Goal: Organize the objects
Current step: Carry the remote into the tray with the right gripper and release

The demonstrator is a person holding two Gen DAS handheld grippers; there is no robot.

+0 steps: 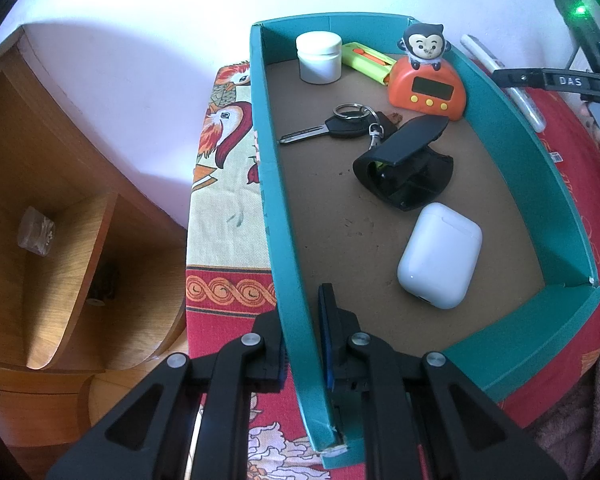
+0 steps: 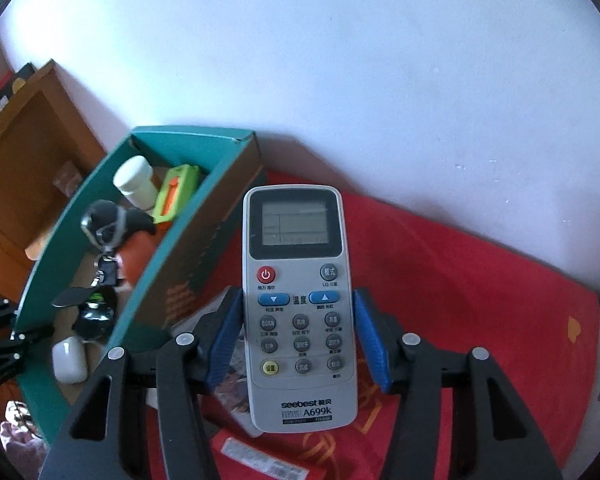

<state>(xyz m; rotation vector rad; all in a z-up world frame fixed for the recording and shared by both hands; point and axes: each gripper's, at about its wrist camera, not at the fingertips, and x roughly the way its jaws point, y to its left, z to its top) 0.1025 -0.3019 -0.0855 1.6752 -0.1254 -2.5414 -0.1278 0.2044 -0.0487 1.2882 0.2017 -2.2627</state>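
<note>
A white wall [image 2: 340,60] backs everything, and a wooden cabinet [image 1: 60,200] stands off the table's left edge. The table wears a red patterned cloth [image 2: 480,300]. At its left edge sits a teal box [image 1: 556,208] holding a white earbud case [image 1: 440,256], black clip [image 1: 404,168], key [image 1: 328,128], orange monkey timer [image 1: 428,84] and white jar [image 1: 318,58].

The left gripper [image 1: 304,340] is clamped tight on the box's left wall near its front corner. The right gripper [image 2: 300,340] straddles a grey remote [image 2: 300,308] lying on the cloth beside the box; its blue pads [image 2: 370,344] stand just clear of its sides.

The box's contents blur in the right wrist view.
</note>
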